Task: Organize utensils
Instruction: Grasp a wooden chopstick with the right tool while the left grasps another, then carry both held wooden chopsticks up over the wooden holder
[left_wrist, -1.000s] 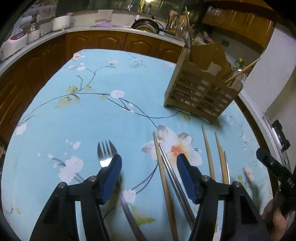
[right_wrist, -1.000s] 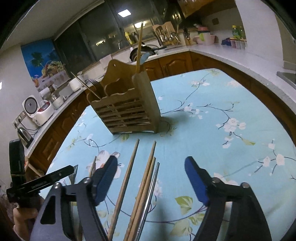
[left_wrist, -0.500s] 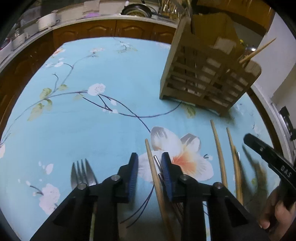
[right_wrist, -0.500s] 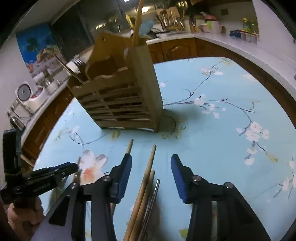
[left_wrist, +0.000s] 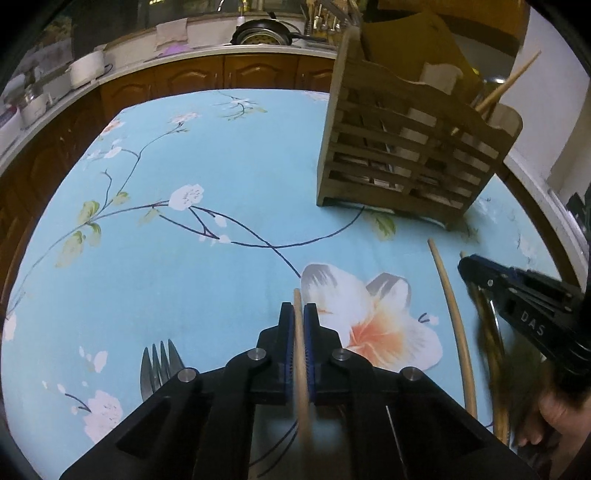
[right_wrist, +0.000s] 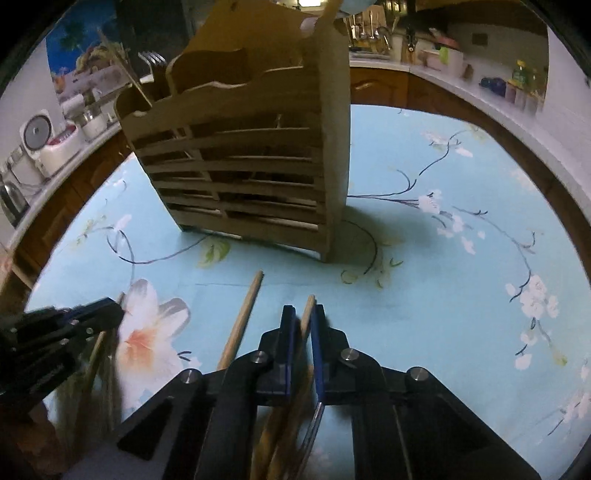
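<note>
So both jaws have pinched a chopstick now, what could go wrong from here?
The left gripper holds its wooden chopstick near the tip, so the long end may swing or slip. The right gripper has a metal utensil beside its chopstick and might drag it. The wooden holder already holds utensils that could block insertion.

Both grippers were wide open before; now the left gripper (left_wrist: 299, 314) has closed on a wooden chopstick (left_wrist: 300, 354) and the right gripper (right_wrist: 303, 314) on another chopstick (right_wrist: 306, 314), both nearer the wooden holder (right_wrist: 251, 170)
</note>
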